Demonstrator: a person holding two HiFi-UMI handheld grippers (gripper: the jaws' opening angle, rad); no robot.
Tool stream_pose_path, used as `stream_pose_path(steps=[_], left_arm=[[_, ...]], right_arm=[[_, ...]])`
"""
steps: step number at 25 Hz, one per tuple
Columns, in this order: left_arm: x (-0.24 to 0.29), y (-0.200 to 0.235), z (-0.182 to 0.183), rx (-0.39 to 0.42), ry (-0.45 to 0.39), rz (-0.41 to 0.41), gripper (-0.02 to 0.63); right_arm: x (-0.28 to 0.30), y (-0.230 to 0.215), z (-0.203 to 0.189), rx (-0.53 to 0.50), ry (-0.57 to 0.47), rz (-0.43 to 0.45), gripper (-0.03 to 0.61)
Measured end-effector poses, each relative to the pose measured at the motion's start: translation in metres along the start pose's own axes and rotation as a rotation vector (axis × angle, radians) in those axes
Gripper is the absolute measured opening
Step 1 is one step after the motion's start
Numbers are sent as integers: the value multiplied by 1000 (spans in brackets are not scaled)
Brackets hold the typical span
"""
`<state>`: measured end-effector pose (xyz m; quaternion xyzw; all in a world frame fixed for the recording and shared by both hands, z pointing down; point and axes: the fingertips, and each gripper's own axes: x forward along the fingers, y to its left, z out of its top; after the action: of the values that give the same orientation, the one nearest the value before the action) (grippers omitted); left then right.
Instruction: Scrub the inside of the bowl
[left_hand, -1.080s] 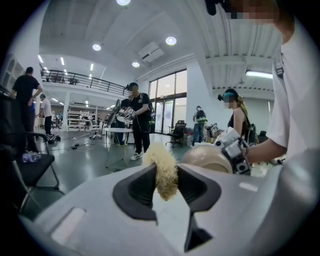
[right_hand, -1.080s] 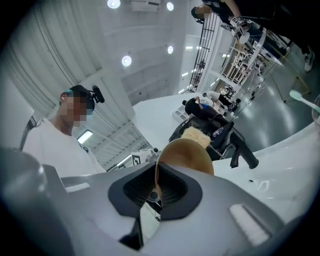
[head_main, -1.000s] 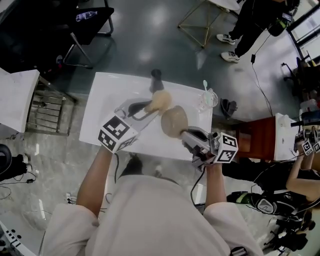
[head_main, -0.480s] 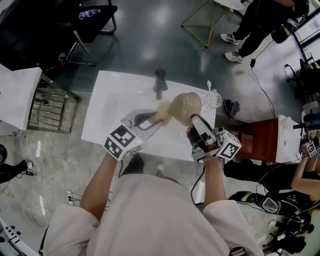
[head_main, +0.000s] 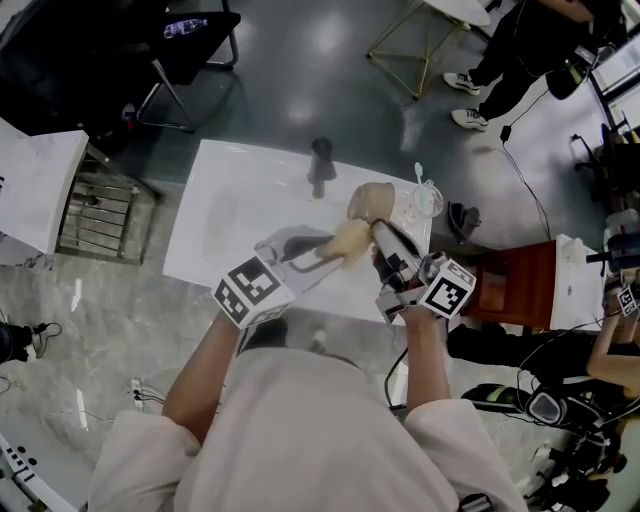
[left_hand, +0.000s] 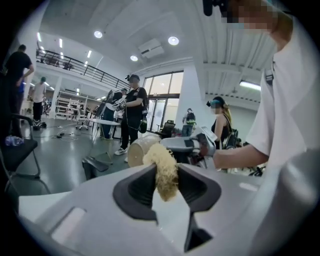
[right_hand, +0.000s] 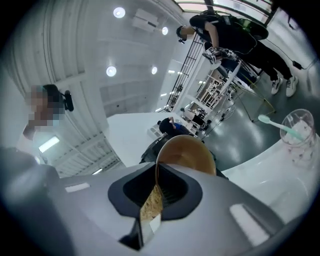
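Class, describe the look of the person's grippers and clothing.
The left gripper and right gripper have pale grey shells and dark pads. Each bears a white cube with black square markers. A black cable hangs from the right one. The shirt is pale, short-sleeved.

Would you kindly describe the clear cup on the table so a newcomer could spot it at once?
Find the white table before the person and go to its far right corner, just past the tan bowl in the right gripper. The clear cup stands there, the only see-through thing, with a pale green utensil sticking out.
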<state>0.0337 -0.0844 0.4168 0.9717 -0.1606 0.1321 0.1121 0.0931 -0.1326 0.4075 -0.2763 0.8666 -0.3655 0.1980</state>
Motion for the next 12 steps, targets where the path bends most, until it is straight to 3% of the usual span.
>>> stream_pose_path(steps=[5, 12], left_arm=[[-4, -2, 6, 17, -8, 16, 117], [-7, -4, 22, 84, -31, 36, 114]], right_arm=[[0, 3, -5, -80, 89, -7, 19], [-12, 0, -11, -110, 178, 14, 20]])
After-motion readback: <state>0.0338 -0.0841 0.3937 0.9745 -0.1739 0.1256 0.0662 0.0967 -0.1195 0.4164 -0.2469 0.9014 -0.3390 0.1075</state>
